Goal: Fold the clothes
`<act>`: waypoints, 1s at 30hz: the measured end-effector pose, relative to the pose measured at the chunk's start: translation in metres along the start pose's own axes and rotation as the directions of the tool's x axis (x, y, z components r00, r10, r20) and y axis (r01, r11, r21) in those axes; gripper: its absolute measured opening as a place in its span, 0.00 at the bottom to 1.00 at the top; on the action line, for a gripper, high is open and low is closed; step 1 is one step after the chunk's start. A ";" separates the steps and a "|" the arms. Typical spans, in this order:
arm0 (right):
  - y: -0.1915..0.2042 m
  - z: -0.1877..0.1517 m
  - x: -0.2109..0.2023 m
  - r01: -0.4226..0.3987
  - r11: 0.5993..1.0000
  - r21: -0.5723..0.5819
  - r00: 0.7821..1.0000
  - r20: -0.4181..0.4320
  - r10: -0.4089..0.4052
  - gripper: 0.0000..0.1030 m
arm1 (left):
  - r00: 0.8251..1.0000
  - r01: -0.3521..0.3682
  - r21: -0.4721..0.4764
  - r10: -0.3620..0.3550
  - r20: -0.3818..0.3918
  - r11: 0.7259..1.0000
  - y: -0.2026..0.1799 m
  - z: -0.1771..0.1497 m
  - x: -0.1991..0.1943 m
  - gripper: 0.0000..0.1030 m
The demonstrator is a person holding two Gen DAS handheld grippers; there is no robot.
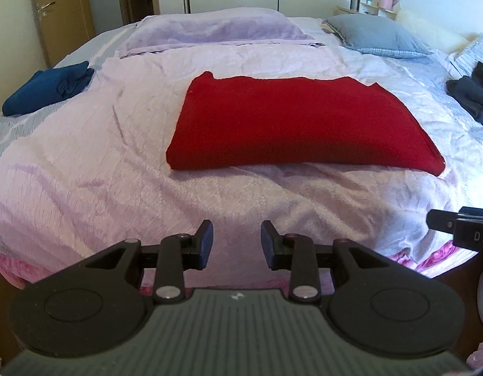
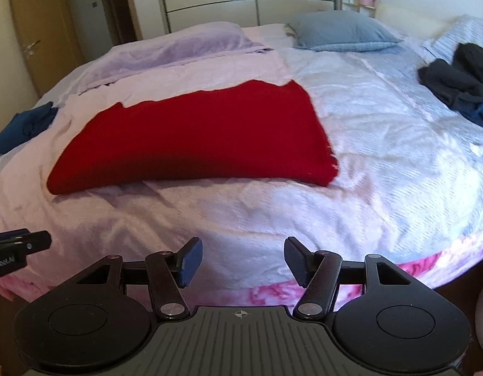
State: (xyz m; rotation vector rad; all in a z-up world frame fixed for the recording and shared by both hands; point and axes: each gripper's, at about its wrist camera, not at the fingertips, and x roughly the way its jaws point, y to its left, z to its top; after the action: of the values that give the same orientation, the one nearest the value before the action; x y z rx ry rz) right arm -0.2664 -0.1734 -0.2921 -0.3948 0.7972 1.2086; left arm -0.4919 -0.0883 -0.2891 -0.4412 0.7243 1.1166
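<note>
A red knitted garment (image 1: 301, 122) lies folded into a flat rectangle on the lilac bedspread (image 1: 84, 172); the right wrist view shows the same red garment (image 2: 197, 141) left of centre. My left gripper (image 1: 236, 244) hangs open and empty over the bed's near edge, well short of the garment. Over the same edge my right gripper (image 2: 243, 258) is open too, with nothing between its blue pads. Each gripper's tip shows at the side of the other's view.
A folded dark blue garment (image 1: 47, 91) rests at the bed's left side. A pile of dark clothes (image 2: 458, 81) lies at the right. A lilac pillow (image 1: 216, 28) and a grey pillow (image 1: 376, 33) sit at the head. A wardrobe and a door stand behind.
</note>
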 end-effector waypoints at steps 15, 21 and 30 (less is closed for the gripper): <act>0.005 0.038 0.042 -0.101 0.992 -0.070 0.993 -0.068 0.096 0.60 | 0.999 0.025 -0.056 -0.027 -0.043 0.998 -0.020 0.020 0.043 0.29; -0.014 0.096 0.062 -0.169 0.983 -0.072 0.970 -0.191 0.153 0.60 | 0.979 0.091 -0.010 -0.092 -0.182 0.996 -0.053 0.074 0.076 0.29; -0.017 0.205 0.073 -0.294 0.950 -0.106 0.907 -0.344 0.243 0.60 | 0.946 -0.036 -0.176 -0.023 -0.323 0.984 -0.025 0.176 0.048 0.28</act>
State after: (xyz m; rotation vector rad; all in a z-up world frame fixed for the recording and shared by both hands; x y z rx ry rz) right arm -0.1724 0.0053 -0.2096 -0.6424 1.0731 1.4929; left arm -0.4035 0.0479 -0.2019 -0.7898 0.9154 1.1330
